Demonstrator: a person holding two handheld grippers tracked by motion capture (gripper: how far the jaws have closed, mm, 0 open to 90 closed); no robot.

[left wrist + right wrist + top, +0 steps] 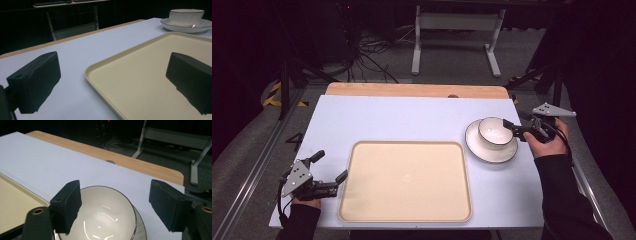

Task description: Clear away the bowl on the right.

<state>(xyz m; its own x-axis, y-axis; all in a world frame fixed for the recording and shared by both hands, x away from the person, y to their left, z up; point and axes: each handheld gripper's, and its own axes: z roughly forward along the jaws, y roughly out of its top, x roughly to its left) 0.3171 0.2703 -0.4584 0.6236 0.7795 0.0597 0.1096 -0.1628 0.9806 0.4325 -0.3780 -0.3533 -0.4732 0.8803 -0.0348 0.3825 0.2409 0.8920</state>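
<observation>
Dark floor, loose cables and a white frame lie beyond the bench [412, 112], whose white top carries everything. High view: your right gripper [513, 128] sits at the right edge of the bowl [494, 131], which stands upright on its saucer [477, 148] at the right of the bench, just beside the beige tray [362, 200]. Your left gripper [331, 168] hovers at the tray's near-left corner, its fingers wide and empty.

Left gripper view: both fingers [37, 81] stand far apart, one over the bench, one over the tray [140, 82]; bowl [186, 16] and saucer [183, 28] sit far off, mouth up.

Right gripper view: your fingers [67, 205] are spread wide and hold nothing, one over the bowl [105, 217] opening, the other outside its rim.

Judged as glazed ceramic, the bowl should be stiff, slippery, moderately heavy and breakable. Being round, it has no long axis; its opening faces upward. Pinch the rim wall, one finger inside and one outside, and lift gently so the saucer stays put.
</observation>
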